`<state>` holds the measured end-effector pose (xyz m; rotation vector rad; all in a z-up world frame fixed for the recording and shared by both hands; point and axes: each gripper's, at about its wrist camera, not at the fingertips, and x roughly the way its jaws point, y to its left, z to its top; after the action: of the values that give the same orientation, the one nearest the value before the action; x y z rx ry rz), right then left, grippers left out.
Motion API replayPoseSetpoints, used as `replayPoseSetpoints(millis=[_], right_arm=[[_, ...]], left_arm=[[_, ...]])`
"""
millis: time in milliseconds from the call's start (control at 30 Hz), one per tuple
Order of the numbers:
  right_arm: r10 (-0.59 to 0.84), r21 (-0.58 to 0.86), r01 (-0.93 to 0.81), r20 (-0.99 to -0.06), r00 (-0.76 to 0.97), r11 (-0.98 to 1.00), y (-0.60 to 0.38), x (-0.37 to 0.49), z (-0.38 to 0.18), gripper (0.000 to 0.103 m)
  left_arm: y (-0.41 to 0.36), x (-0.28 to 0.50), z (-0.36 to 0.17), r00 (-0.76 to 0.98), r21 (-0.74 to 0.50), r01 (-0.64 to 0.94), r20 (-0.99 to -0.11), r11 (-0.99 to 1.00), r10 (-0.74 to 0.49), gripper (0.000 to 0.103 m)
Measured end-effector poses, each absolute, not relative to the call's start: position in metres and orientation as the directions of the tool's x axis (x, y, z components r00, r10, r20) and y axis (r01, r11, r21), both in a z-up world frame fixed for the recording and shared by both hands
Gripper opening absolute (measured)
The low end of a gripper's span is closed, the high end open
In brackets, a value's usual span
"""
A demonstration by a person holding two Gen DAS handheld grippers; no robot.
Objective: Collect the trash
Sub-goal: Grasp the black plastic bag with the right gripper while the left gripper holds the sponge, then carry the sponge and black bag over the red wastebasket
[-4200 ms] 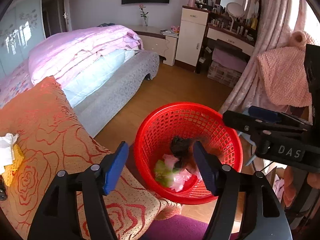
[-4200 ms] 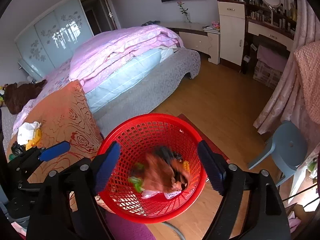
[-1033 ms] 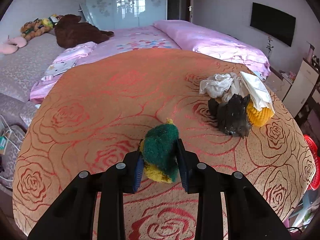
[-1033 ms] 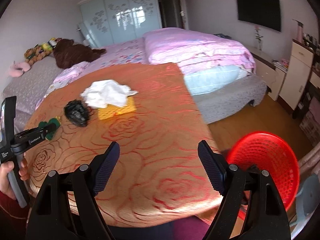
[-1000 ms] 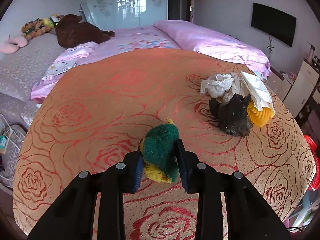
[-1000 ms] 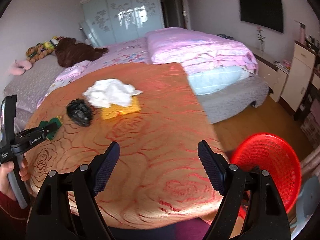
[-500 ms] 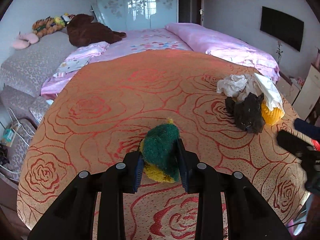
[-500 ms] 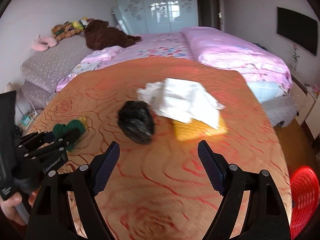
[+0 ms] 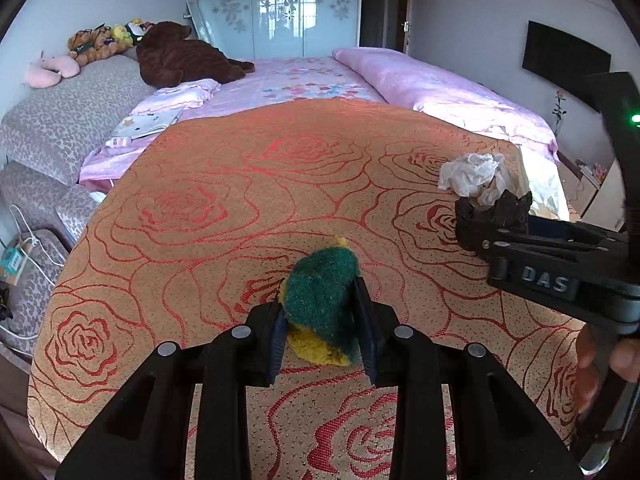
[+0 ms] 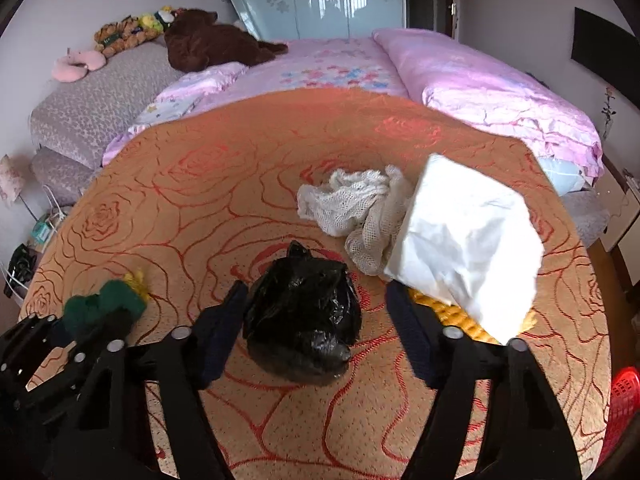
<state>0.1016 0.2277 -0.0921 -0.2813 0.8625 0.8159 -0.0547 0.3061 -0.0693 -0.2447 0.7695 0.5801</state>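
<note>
Right wrist view alone, white tissue [image 10: 468,240], red basket [image 10: 624,404]

Orange rose-patterned cloth [image 10: 200,200], flat surface.
On it: black bag [image 10: 300,312], white mesh rag [image 10: 352,204], white tissue [image 10: 468,240] over yellow sponge [image 10: 460,316].

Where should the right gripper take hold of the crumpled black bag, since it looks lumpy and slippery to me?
Across its wide middle, from above and the near side. The black bag lies as a rounded wad on the orange cloth, clear of the white mesh rag. The right gripper already straddles it, jaws closing, the pads seemingly not yet pressing. The knotted tip looks too small to hold.
</note>
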Motion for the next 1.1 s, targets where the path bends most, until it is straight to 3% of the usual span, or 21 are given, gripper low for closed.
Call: replayPoseSetpoints(millis=[133,233,1100], right_arm=[[0.515,0.086,-0.738,-0.77,0.377,0.669,0.226,0.1,-0.095,0.041],[0.52,0.077,-0.746,-0.764,0.382,0.662,0.223,0.094,-0.094,0.038],[0.561,0.152,-0.665,-0.688,0.46,0.731,0.117,0.077,-0.068,0.037]], left_arm=[[0.306,-0.055,-0.069,0.573,-0.001,-0.575,-0.713,0.818,0.403,0.029],[0.305,-0.054,-0.069,0.573,0.004,-0.575,-0.712,0.818,0.406,0.029],[0.277,-0.052,-0.057,0.622,-0.031,-0.55,-0.682,0.835,0.384,0.029]])
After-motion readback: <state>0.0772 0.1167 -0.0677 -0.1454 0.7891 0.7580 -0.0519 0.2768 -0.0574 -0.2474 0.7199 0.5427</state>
